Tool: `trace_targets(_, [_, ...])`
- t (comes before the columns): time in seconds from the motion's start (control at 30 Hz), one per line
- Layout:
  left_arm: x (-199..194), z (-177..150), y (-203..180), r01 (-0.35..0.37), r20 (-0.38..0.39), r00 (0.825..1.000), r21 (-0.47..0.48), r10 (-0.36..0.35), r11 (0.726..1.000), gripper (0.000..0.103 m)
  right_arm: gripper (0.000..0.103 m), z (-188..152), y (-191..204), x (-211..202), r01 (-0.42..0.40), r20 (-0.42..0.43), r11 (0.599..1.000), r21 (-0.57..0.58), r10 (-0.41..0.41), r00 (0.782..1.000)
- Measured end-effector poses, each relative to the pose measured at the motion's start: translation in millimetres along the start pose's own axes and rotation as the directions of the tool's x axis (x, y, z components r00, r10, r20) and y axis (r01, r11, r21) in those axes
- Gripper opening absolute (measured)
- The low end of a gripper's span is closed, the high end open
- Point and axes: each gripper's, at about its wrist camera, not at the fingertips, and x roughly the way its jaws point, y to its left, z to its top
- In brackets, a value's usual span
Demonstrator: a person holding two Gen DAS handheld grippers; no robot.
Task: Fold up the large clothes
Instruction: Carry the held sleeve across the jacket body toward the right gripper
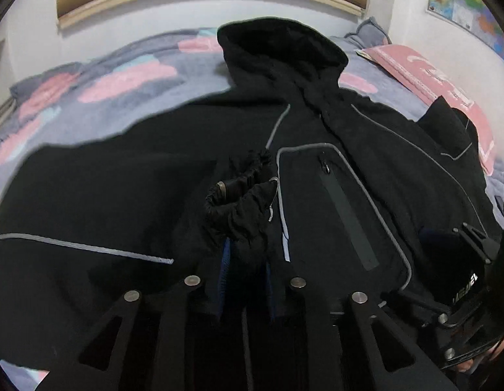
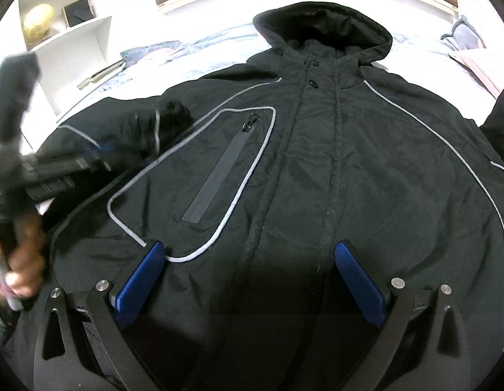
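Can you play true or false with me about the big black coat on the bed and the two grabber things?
1. The black coat lies front side up on the bed. True.
2. The left gripper has nothing between its fingers. False: the coat's sleeve cuff is bunched between its blue pads.
3. The right gripper is open wide above the coat. True.
4. The hood is folded down over the chest pocket. False: it lies stretched out at the top, away from the chest pocket.
5. The chest pocket's zipper is closed. True.
6. The pillow is green. False: it is pink.
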Motion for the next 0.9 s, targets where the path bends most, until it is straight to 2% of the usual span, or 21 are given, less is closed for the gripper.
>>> trace_targets(0.03, [-2, 0, 1, 0.021, 0.003, 1.0, -0.006, -0.021, 1.0, 0.04, 0.103, 0, 0, 0, 0.001, 0.0, 1.0, 0.0, -0.001, 1.0])
trace_targets(0.1, [-14, 1, 5, 0.143, 0.011, 0.99, -0.05, -0.142, 0.988, 0.064, 0.103, -1, 1, 0, 0.009, -0.005, 1.0, -0.004, -0.009, 1.0])
trace_targets(0.13, [-22, 0, 5, 0.154, 0.023, 0.988, -0.058, -0.153, 0.986, 0.065, 0.103, 0, 1, 1, 0.012, -0.009, 1.0, -0.005, -0.012, 1.0])
trace_targets(0.3, [-60, -6, 1, 0.092, 0.061, 0.994, -0.037, -0.09, 0.995, 0.065, 0.103, 9, 9, -3, 0.046, -0.075, 0.999, -0.018, -0.047, 0.996])
trace_targets(0.33, [-75, -10, 4, 0.09, 0.081, 0.993, -0.043, -0.086, 0.995, 0.065, 0.103, 13, 12, -6, 0.033, -0.084, 0.999, -0.014, -0.034, 0.996])
trace_targets(0.4, [-92, -12, 14, 0.092, 0.113, 0.99, -0.055, -0.086, 0.994, 0.065, 0.103, 25, 19, -16, -0.048, -0.079, 0.999, 0.012, 0.049, 0.996])
trace_targets(0.47, [-111, -14, 24, 0.052, 0.144, 0.989, -0.068, -0.041, 0.996, 0.065, 0.103, 38, 27, -21, -0.101, -0.071, 0.994, 0.032, 0.103, 0.992])
trace_targets(0.5, [-119, -17, 30, 0.01, 0.149, 0.989, -0.081, 0.003, 0.997, 0.065, 0.103, 49, 34, -21, -0.134, -0.07, 0.99, 0.045, 0.137, 0.988])
trace_targets(0.57, [-130, -19, 41, -0.026, 0.161, 0.986, -0.105, 0.043, 0.994, 0.065, 0.103, 65, 44, -16, -0.167, -0.069, 0.984, 0.065, 0.172, 0.983])
trace_targets(0.67, [-145, -28, 60, -0.034, 0.185, 0.981, -0.144, 0.061, 0.989, 0.065, 0.103, 82, 57, 3, -0.152, -0.09, 0.984, 0.088, 0.16, 0.983])
trace_targets(0.8, [-152, -34, 77, -0.071, 0.189, 0.977, -0.169, 0.103, 0.983, 0.065, 0.095, 91, 68, 33, -0.169, -0.132, 0.977, 0.13, 0.186, 0.974])
trace_targets(0.9, [-151, -39, 89, -0.091, 0.18, 0.976, -0.194, 0.126, 0.977, 0.065, 0.083, 94, 73, 58, -0.19, -0.159, 0.964, 0.188, 0.22, 0.962])
